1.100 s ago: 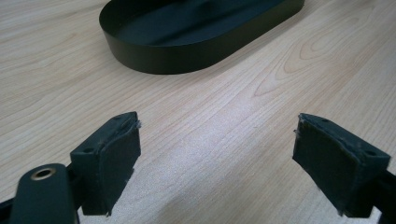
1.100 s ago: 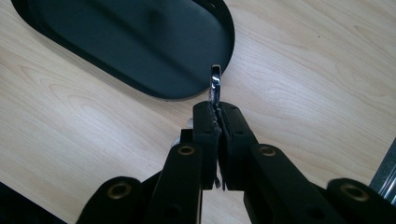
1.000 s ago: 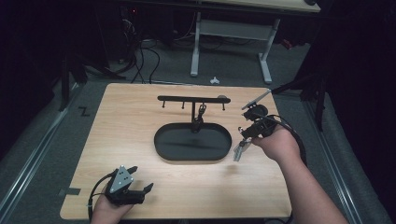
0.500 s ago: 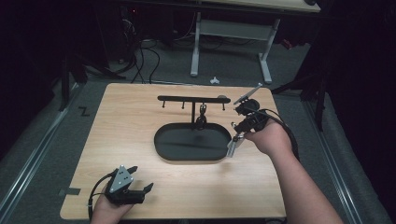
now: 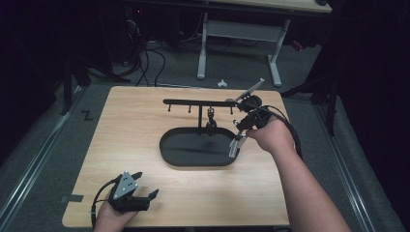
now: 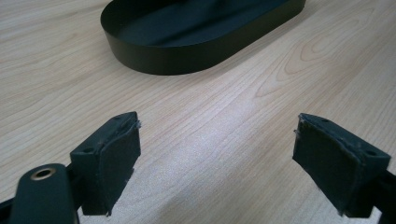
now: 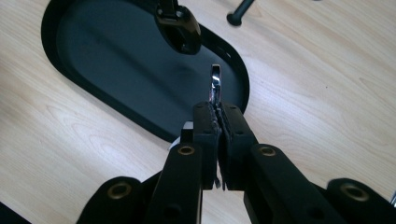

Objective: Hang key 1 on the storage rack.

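Wooden table (image 5: 145,140) in dark room: right gripper (image 7: 215,105) clamped on thin metal ring (image 7: 215,83) above black tray (image 5: 167,152), not yet hung on rack (image 5: 193,102); left gripper (image 6: 215,154) apart, idle

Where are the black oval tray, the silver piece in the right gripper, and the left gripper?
black oval tray (image 5: 170,159): high view, left rim.
silver piece (image 7: 215,84): right gripper view, the shiny end sticking out past the shut jaws.
left gripper (image 6: 217,161): left gripper view, midway between its open jaws.
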